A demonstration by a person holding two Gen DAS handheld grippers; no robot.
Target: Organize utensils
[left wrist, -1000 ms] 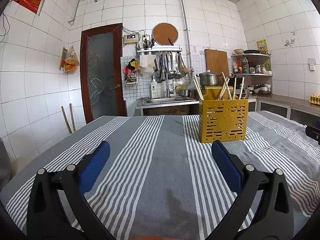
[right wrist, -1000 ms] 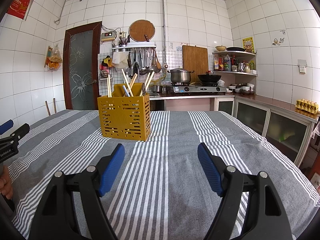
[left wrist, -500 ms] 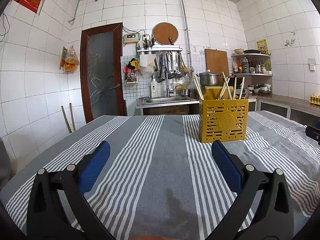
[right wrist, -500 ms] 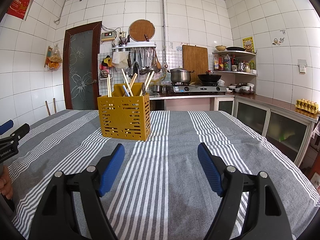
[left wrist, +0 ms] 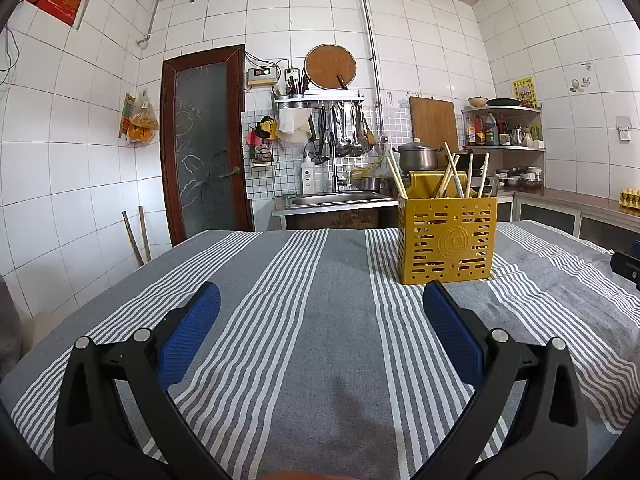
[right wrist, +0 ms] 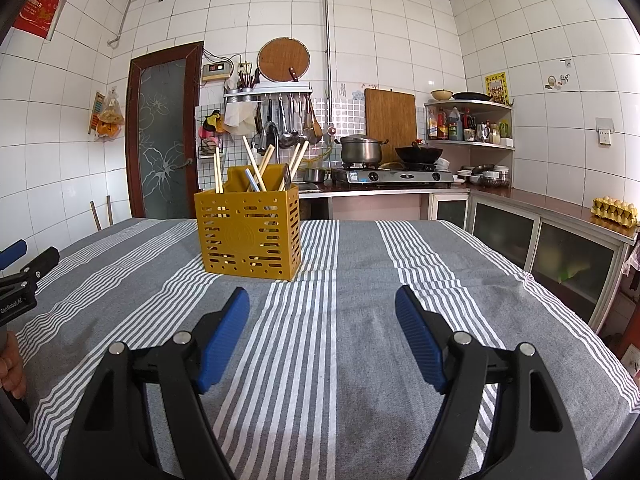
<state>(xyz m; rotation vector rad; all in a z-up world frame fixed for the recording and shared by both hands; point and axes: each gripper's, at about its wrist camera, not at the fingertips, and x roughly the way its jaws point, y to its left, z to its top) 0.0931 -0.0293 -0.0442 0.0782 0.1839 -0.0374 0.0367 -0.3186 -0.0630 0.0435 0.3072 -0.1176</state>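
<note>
A yellow perforated utensil holder (left wrist: 447,240) (right wrist: 249,234) stands upright on the grey striped tablecloth (left wrist: 320,320) (right wrist: 360,280). Several wooden chopsticks (left wrist: 452,176) (right wrist: 256,168) stick out of its top. My left gripper (left wrist: 321,294) hovers low over the cloth, open, nothing between its blue pads; the holder is ahead and to its right. My right gripper (right wrist: 322,298) is open too and empty, with the holder ahead and slightly left. At the left edge of the right wrist view I see the left gripper's tip (right wrist: 28,260) and a person's fingers (right wrist: 12,368).
Behind the table are a sink (left wrist: 336,200), a stove with a pot (right wrist: 362,148) and a wok (right wrist: 419,154), hanging ladles, and corner shelves with bottles (right wrist: 460,124). A counter with an egg tray (right wrist: 614,210) runs along the right. A brown door (left wrist: 204,148) is at the back left.
</note>
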